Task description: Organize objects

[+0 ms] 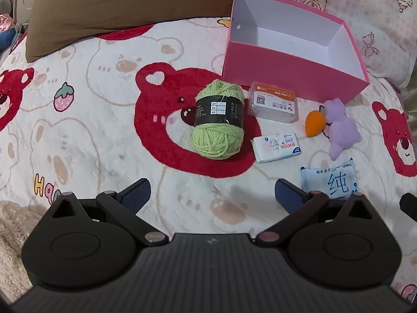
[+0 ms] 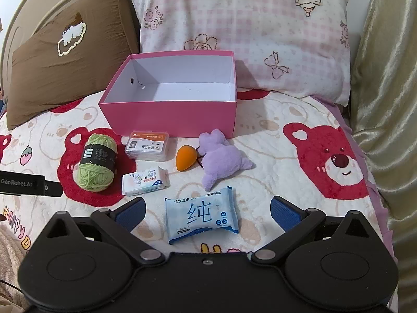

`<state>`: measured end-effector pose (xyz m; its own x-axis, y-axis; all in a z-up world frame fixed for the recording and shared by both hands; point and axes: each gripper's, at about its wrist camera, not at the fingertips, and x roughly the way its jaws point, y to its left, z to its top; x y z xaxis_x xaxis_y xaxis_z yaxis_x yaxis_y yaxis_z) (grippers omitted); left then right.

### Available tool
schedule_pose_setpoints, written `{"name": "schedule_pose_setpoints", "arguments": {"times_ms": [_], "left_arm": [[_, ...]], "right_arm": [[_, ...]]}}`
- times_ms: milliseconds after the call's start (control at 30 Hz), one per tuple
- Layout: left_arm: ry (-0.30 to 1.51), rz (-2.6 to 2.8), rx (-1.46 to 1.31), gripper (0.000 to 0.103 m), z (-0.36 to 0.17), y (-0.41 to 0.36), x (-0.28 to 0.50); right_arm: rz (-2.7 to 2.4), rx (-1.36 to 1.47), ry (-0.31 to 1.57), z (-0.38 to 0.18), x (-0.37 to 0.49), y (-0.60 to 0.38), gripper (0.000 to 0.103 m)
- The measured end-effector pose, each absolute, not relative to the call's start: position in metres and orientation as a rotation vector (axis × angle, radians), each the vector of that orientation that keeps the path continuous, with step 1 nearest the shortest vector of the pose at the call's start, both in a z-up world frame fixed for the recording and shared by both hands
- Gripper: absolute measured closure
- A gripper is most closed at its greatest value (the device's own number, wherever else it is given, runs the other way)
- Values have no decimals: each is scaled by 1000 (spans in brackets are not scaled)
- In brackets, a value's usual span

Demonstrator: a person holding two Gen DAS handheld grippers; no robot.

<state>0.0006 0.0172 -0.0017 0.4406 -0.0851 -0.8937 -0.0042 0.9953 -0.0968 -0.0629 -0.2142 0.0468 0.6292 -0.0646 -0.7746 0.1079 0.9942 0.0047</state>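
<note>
An empty pink box (image 1: 292, 71) (image 2: 172, 117) stands open on the bear-print blanket. In front of it lie a green yarn ball (image 1: 217, 120) (image 2: 96, 163), a clear plastic case with an orange label (image 1: 273, 103) (image 2: 148, 146), a small white tissue pack (image 1: 276, 146) (image 2: 146, 181), an orange sponge (image 1: 315, 124) (image 2: 185, 157), a purple plush toy (image 1: 340, 127) (image 2: 221, 157) and a blue wet-wipes pack (image 1: 331, 180) (image 2: 202, 215). My left gripper (image 1: 212, 195) is open and empty, short of the yarn. My right gripper (image 2: 207, 212) is open around the wet-wipes pack without gripping it.
A brown pillow (image 1: 125, 7) (image 2: 62, 60) and a pink checked pillow (image 2: 247, 26) lean behind the box. A gold curtain (image 2: 385, 104) hangs on the right. The left gripper's body (image 2: 26, 184) shows at the left edge of the right wrist view.
</note>
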Motion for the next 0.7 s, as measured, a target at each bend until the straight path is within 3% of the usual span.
{"name": "schedule_pose_setpoints", "arguments": {"times_ms": [700], "left_arm": [[1134,-81,-49,0,-1,13,0]], "right_arm": [[-111,58,882,45,-63,-218,0]]}}
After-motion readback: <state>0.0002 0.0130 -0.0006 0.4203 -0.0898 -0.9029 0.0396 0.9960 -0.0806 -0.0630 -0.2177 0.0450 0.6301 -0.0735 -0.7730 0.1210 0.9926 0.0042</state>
